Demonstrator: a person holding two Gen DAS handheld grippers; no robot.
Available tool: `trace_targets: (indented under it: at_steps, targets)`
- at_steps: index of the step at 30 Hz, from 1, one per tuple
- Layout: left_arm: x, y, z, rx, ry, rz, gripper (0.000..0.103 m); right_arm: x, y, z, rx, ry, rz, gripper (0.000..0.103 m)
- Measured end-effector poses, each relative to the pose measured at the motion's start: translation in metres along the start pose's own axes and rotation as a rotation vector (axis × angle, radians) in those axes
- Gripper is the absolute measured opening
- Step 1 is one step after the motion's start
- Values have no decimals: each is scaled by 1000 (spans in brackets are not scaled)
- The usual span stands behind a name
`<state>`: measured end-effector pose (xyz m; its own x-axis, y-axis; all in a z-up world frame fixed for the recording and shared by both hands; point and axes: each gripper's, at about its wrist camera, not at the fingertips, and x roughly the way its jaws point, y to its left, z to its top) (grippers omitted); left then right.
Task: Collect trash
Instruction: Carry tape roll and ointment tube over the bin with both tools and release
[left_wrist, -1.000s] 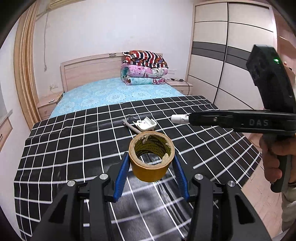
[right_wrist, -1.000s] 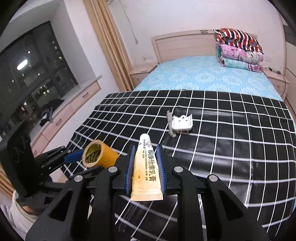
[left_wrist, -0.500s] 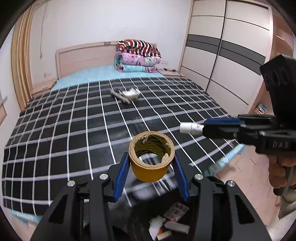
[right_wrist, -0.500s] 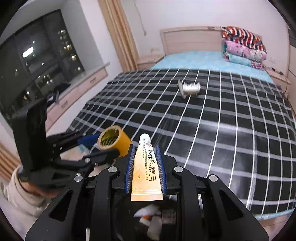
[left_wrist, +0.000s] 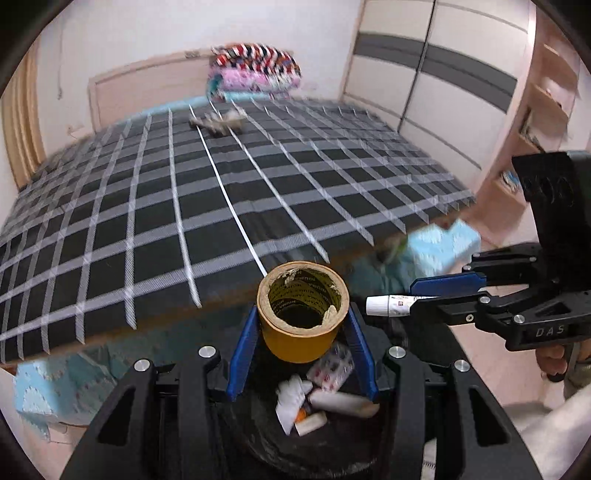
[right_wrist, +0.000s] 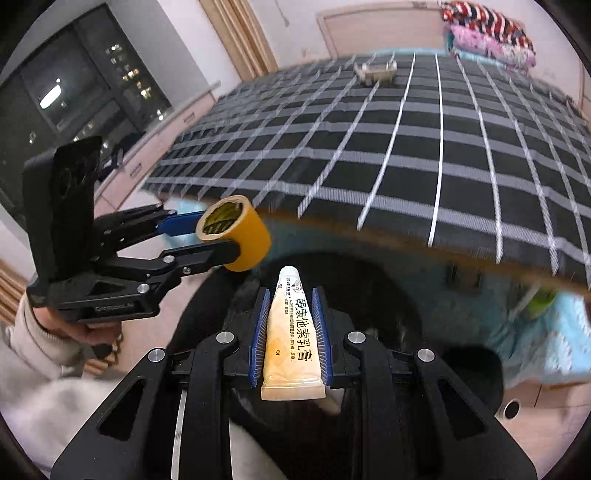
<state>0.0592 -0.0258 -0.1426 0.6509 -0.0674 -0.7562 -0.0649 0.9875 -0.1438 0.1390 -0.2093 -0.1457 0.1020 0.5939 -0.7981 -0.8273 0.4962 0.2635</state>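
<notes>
Tape roll (left_wrist: 303, 317) pinched across its sides in left gripper (left_wrist: 302, 354), ointment tube (right_wrist: 292, 332) clamped flat in right gripper (right_wrist: 291, 339), both held over the black trash bin (left_wrist: 258, 435) at the foot of the bed (left_wrist: 221, 192), bin already holding a blister pack (left_wrist: 334, 365) and small tubes. To drop well: centre each item over the bin mouth, spread the fingers fully one side at a time so the roll doesn't bounce off the rim. One white item (right_wrist: 375, 72) left on the bed, too blurred to identify.
</notes>
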Motion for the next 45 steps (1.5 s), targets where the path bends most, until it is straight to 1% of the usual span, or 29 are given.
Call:
trace_targets:
  at_steps: [4,10,15,17,19,25,28,31,34,37,38,39,45]
  targets:
    - [30,-4,-27,9,106,-13,46,21,-4,-18,23,70,12,24]
    - [66,-2,-58,-9,221,-20,46,54,-17,-37,72,157,29,24]
    - [85,1,-68,-9,271,-17,46,79,-22,-45,87,214,13,24]
    - [93,2,-70,-10,288,-20,46,88,-23,-49,74,240,-22,24]
    - [100,3,-74,-9,307,-19,46,96,-24,-53,65,265,-39,24]
    - [114,6,-78,-15,348,-19,46,111,-30,-55,84,312,-38,24]
    - [118,8,-80,-27,355,-19,46,121,-29,-58,78,332,-35,24]
    - [120,7,-79,-18,355,-14,46,129,-29,-61,80,344,-36,24]
    - [121,5,-80,-12,361,-8,46,131,-28,-61,85,345,-37,24]
    - [119,4,-79,-15,359,-20,47,131,-29,-59,93,335,-40,24]
    - [118,5,-79,-16,357,-22,47,131,-30,-59,98,330,-34,26]
    - [117,4,-79,-16,355,-22,47,131,-31,-59,108,329,-24,30]
    - [111,1,-76,-20,348,-21,47,128,-30,-59,112,319,-30,31]
